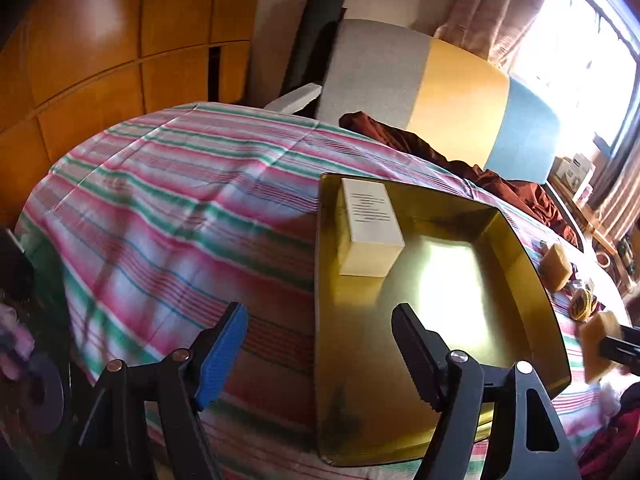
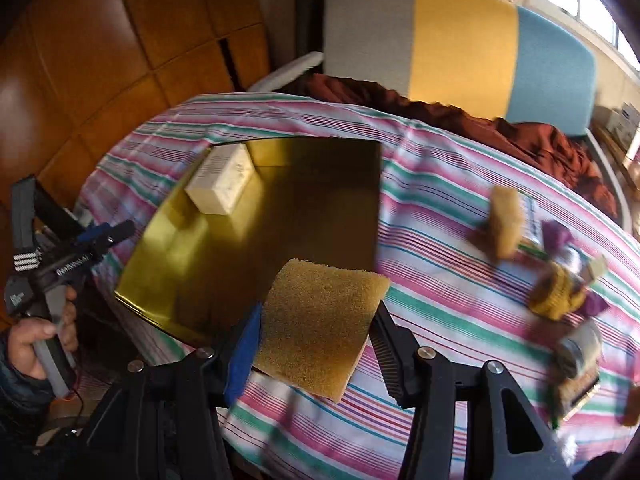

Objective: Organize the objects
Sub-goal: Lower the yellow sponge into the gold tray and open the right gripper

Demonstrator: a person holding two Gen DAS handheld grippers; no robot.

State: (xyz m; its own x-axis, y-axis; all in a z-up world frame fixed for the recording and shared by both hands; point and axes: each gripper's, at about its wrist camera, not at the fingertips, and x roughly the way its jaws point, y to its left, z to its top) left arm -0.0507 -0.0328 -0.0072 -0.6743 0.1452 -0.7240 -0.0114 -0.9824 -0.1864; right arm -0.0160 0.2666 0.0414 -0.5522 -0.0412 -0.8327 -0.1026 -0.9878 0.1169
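A: Right gripper [image 2: 316, 344]: a yellow sponge [image 2: 320, 320] is clamped between the fingers, held over the near edge of the gold tray [image 2: 168, 260].

B: Left gripper [image 1: 320, 344]: jaws spread, nothing held; white box [image 1: 370, 224] is seen ahead in the tray's far corner.

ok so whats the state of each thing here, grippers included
left gripper: open, holding nothing, above the near edge of the tray
right gripper: shut on the yellow square sponge
shiny gold rectangular tray: flat on the striped cloth, holding only the box
white rectangular box: lying in a far corner of the tray
second yellow sponge: loose on the cloth
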